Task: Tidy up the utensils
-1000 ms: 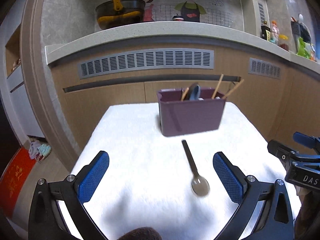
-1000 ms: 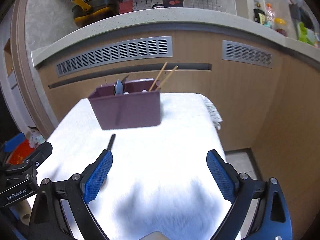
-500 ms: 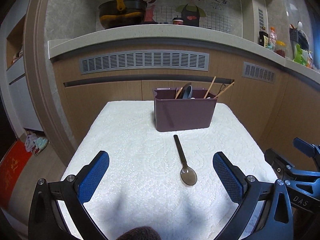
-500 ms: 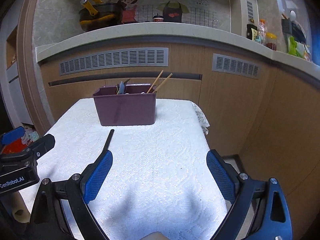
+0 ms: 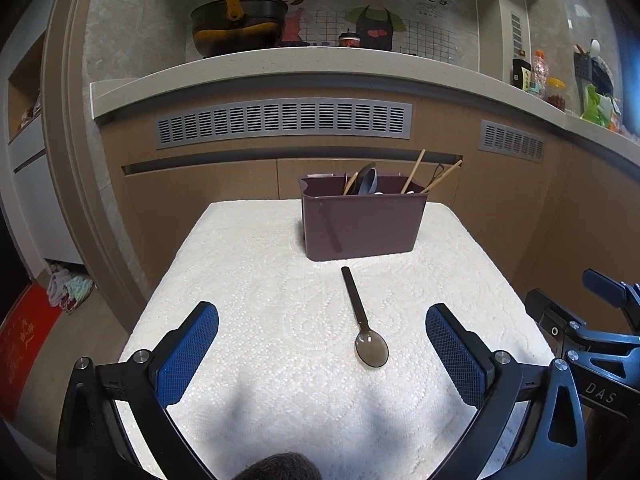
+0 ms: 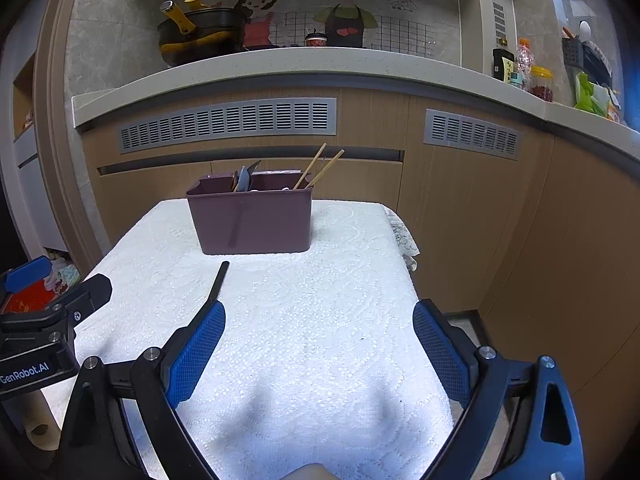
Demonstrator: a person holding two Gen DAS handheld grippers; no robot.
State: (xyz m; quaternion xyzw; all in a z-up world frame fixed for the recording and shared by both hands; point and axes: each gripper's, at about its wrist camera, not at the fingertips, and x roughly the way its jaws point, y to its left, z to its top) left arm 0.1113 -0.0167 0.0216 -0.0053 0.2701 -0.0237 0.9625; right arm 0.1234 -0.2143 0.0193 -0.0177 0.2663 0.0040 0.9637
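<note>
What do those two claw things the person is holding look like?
Both are black frames with silver bolts, each carrying two fingers faced with blue mesh-textured pads. The left gripper bears white "GenRobot.AI" lettering, and the right gripper bears "DAS". No cables or sleeves show.

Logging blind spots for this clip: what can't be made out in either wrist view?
- Spoon bowl: right wrist view, hidden behind that gripper's own left finger; only the handle shows. Left wrist view shows the whole spoon.
- Caddy interior: both views, near wall hides its dividers and the utensils' lower ends.
- Right gripper in the left wrist view: cut off by the frame edge.
- Bottle labels on the counter: too small to read.
</note>
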